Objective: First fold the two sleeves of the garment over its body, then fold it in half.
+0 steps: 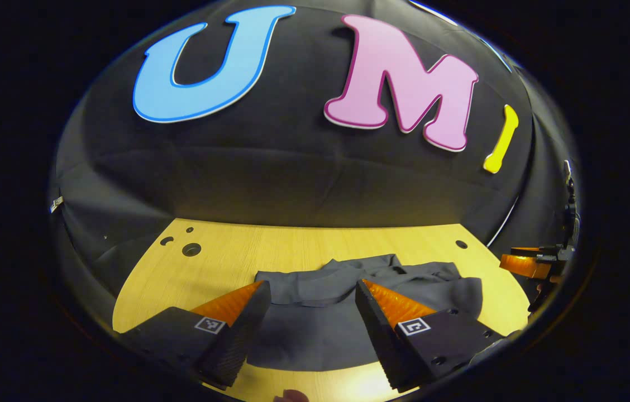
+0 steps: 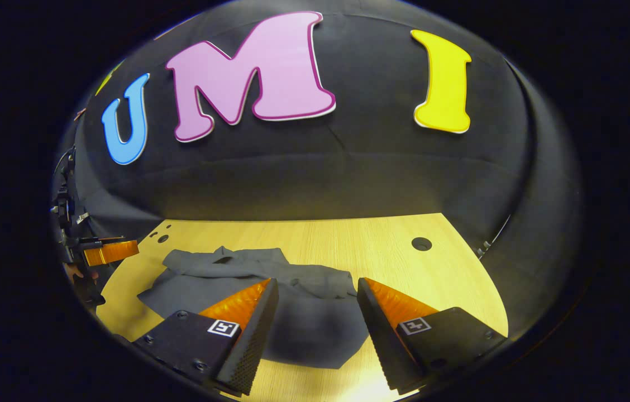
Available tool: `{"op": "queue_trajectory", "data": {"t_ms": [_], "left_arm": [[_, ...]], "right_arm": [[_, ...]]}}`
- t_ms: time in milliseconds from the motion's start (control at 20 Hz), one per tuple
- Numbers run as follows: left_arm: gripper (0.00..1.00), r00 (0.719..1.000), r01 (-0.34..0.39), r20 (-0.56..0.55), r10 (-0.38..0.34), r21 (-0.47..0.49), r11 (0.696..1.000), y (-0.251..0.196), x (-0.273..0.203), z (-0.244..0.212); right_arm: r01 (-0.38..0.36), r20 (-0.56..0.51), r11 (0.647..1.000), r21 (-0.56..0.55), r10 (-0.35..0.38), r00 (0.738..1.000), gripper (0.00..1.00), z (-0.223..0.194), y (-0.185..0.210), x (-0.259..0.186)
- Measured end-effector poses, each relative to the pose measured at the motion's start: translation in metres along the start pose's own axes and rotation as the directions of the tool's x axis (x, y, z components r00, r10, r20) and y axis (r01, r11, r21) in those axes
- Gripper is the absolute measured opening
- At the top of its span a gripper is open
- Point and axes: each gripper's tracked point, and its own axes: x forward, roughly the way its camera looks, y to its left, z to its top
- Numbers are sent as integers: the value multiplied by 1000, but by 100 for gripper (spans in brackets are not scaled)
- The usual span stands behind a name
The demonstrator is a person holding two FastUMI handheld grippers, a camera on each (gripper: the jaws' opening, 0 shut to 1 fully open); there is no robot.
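Observation:
A dark grey garment (image 1: pixel 320 318) lies on the wooden table (image 1: pixel 292 251), with cloth folded over and bunched along its far edge. My left gripper (image 1: pixel 312 287) hovers above its near half, open, with nothing between the fingers. In the right gripper view the same garment (image 2: pixel 237 279) spreads left of centre, and my right gripper (image 2: pixel 318 285) hangs open over its right part, holding nothing. The right gripper (image 1: pixel 527 262) appears at the far right edge of the left gripper view. The left gripper (image 2: pixel 105 251) appears at the left edge of the right gripper view.
The table (image 2: pixel 393 245) has round holes at its far corners (image 1: pixel 191 249) (image 2: pixel 421 243). Bare wood lies left of the garment in the left gripper view and right of it in the right gripper view. Black cloth walls close in behind the table.

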Motion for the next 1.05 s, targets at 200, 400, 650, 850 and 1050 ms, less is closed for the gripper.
{"op": "queue_trajectory", "data": {"t_ms": [200,400,650,850,1050], "left_arm": [[96,999,42,30,-43,17,999,-20,-44,-2],[96,994,93,53,-94,17,996,-44,-91,-12],[95,993,98,59,-98,13,995,-53,-133,-26],[96,996,90,24,-89,-27,996,-50,-153,-47],[96,996,87,3,-87,-8,996,-47,-164,-62]], "right_arm": [[-36,47,999,-7,37,998,93,6,20,-44],[-98,80,995,-7,98,992,94,5,45,-86],[-129,56,990,-54,132,990,94,-12,60,-117],[-146,64,989,-29,147,987,95,-16,73,-135],[-155,39,987,-35,156,987,95,-31,78,-144]]}}
